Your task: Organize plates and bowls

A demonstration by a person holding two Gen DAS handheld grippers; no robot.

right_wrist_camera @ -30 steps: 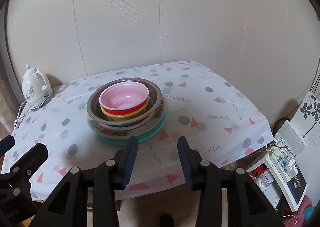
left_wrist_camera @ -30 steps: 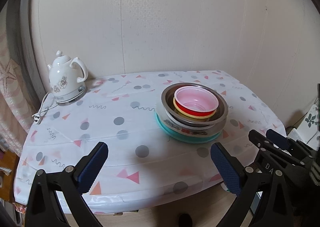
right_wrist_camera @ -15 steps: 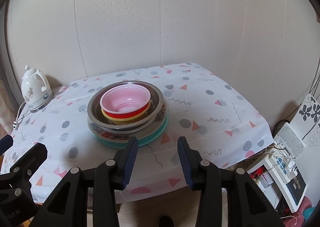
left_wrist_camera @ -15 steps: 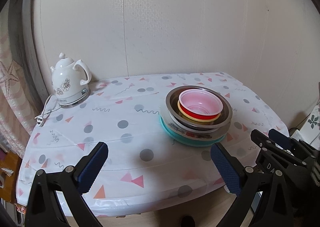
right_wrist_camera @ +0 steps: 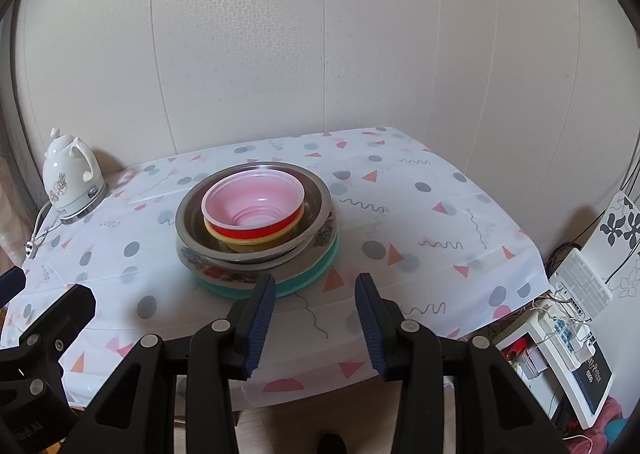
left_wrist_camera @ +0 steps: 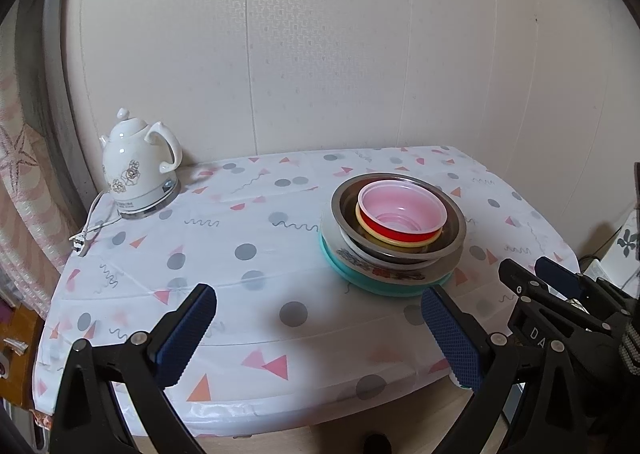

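On the worktop right of centre, nested bowl stack (kettle far left), bare cloth around, left hand-held gripper wide apart, right hand-held gripper narrower, both holding nothing.

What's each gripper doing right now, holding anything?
Left gripper: open wide, holding nothing.
Right gripper: open, narrower gap, holding nothing.
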